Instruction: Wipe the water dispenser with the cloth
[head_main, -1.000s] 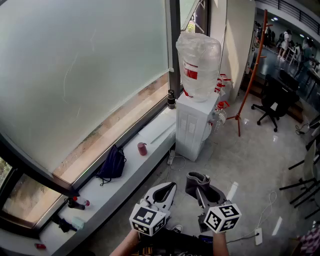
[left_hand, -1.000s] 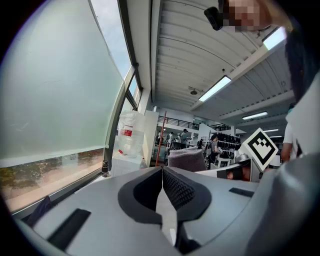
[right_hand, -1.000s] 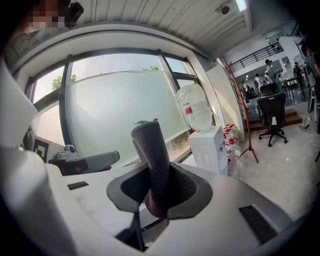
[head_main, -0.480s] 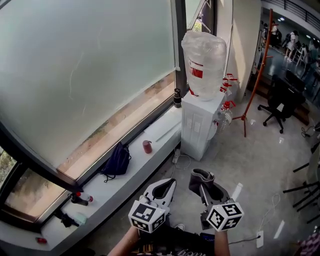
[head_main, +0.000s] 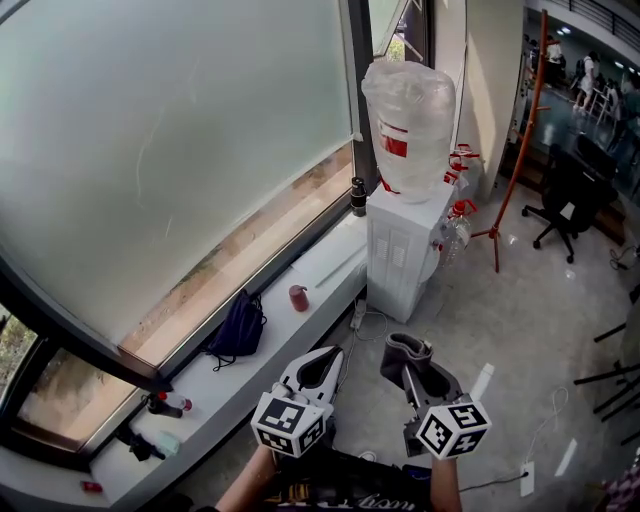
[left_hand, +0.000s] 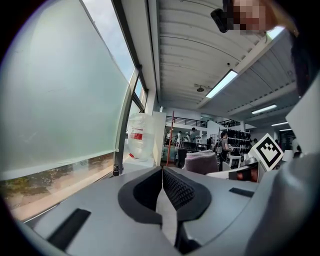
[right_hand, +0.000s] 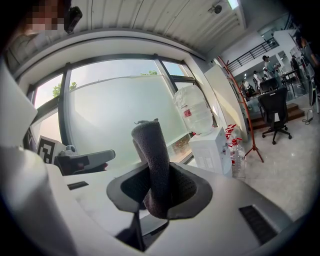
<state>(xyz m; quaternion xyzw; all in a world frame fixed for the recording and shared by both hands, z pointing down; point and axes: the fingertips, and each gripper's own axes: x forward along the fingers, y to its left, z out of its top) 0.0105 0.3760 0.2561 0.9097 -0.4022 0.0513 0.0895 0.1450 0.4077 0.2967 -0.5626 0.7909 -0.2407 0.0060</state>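
The white water dispenser (head_main: 398, 250) stands by the window with a large clear bottle (head_main: 408, 115) on top; it also shows in the right gripper view as the dispenser (right_hand: 212, 149) and far off in the left gripper view (left_hand: 138, 145). My right gripper (head_main: 405, 362) is shut on a folded grey cloth (head_main: 404, 350), which sticks up between its jaws (right_hand: 152, 165). My left gripper (head_main: 322, 368) is shut with nothing in it (left_hand: 161, 172). Both grippers hang low, well short of the dispenser.
A white window ledge (head_main: 240, 370) runs along the left, carrying a dark bag (head_main: 236, 325), a red cup (head_main: 298, 297) and small bottles. A red coat stand (head_main: 515, 140) and a black office chair (head_main: 565, 190) stand beyond the dispenser. Cables (head_main: 545, 420) lie on the floor.
The view has shifted slightly, bringing the dispenser a little nearer. Both grippers keep their places and the cloth stays in the right one.
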